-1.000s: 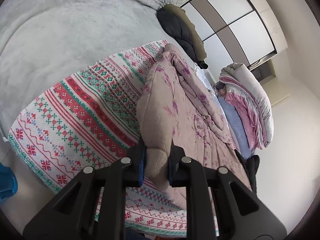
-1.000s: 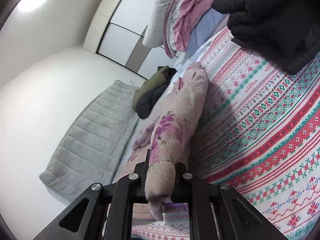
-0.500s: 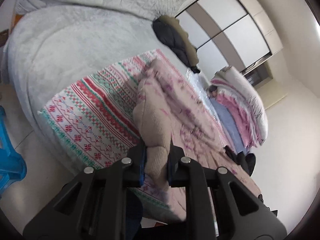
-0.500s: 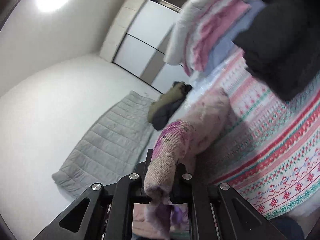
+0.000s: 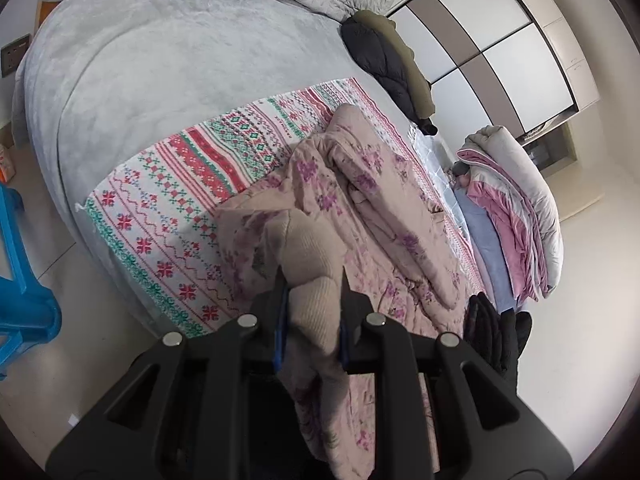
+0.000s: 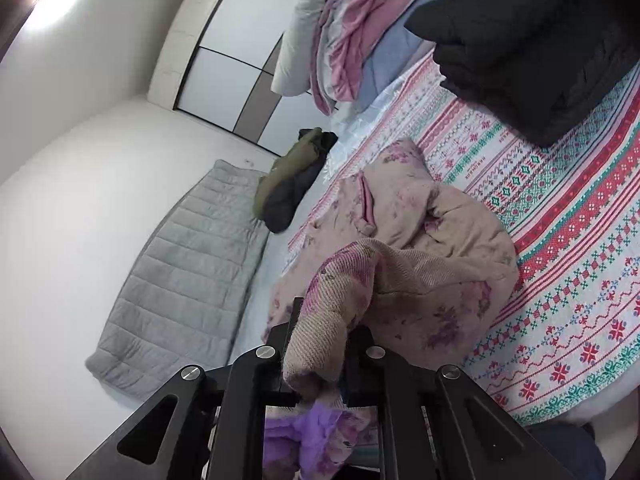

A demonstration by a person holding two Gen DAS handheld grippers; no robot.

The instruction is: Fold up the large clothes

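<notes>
left tongs (image 5: 311, 312): pinching ribbed cuff of floral jacket (image 5: 372, 200)
right tongs (image 6: 320, 354): pinching other cuff
step: I'm mid sleeve fold, I judge
next: lay both cuffs across body on bed (image 5: 160, 80)

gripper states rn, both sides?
Left gripper: closed on the pink floral jacket, at a ribbed cuff.
Right gripper: closed on the same jacket's other ribbed cuff.

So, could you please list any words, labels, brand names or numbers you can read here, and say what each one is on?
No text can be read with confidence.
Patterned blanket: a small row of letter-like marks woven into one white band, too small and blurred to read.
Floral padded jacket: no print or label showing.
Orange packet on the floor: cropped at the edge, nothing legible.
</notes>
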